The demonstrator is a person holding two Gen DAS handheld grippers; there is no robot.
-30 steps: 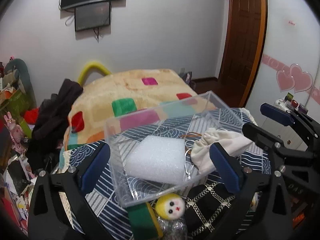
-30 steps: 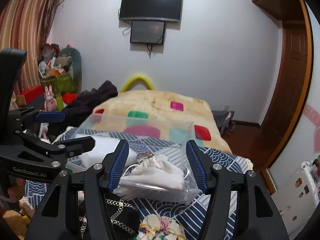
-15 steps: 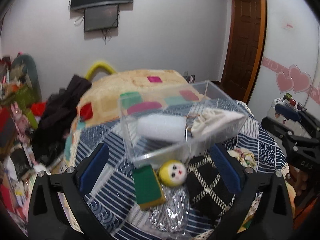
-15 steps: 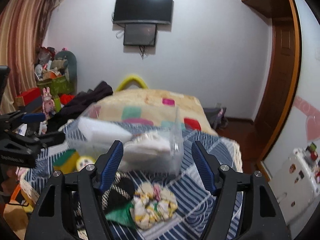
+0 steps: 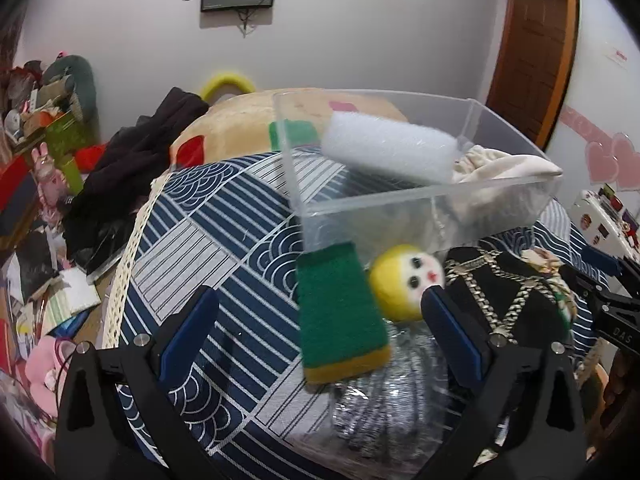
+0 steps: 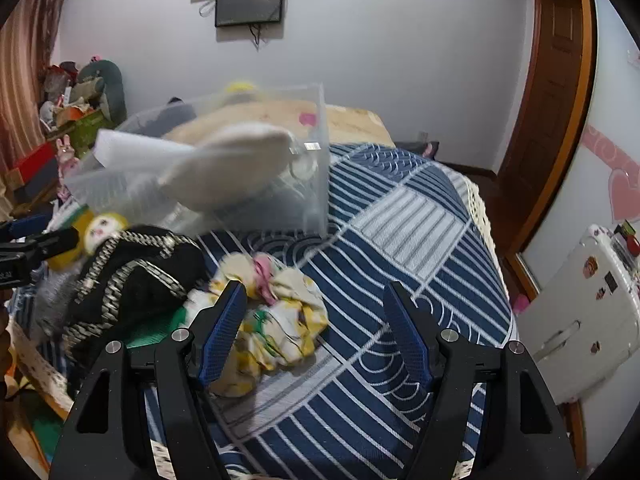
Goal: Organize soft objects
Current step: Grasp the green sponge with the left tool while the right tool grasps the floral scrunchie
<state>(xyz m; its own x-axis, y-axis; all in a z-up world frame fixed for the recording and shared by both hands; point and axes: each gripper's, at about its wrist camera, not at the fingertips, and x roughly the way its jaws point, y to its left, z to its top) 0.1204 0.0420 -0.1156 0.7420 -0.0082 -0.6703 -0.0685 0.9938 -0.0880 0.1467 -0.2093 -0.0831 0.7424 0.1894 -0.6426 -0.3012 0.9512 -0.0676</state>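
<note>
Handling assessment: the green scouring sponge (image 5: 340, 312), lying centre frame in the left wrist view on the bed's blue patterned cover (image 5: 224, 240), looks light and compressible; take it across its narrow sides, mid-length. The yellow-headed doll (image 5: 404, 280) beside it looks soft, its silvery body loose and likely to slip; the head seems the firmer hold. The floral scrunchie (image 6: 276, 312), lower centre of the right wrist view, is limp fabric and any pinch of a fold should serve. The black chain-trimmed pouch (image 6: 132, 276), at its left, appears floppy and somewhat heavier.

The clear plastic box (image 5: 420, 200) stands upper centre on the cover, holding a white foam block (image 5: 388, 152) and a cream drawstring bag (image 5: 504, 164). It is rigid and smooth-walled.

Left gripper (image 5: 320, 336) is spread wide and empty, fingers either side of the sponge. Right gripper (image 6: 316, 328) is likewise released, empty, just right of the scrunchie.

Surface: a soft, yielding bed. Room: white walls, wall-mounted screen (image 6: 250, 2) at top, wooden door (image 6: 560, 80) upper right, clutter at left.
</note>
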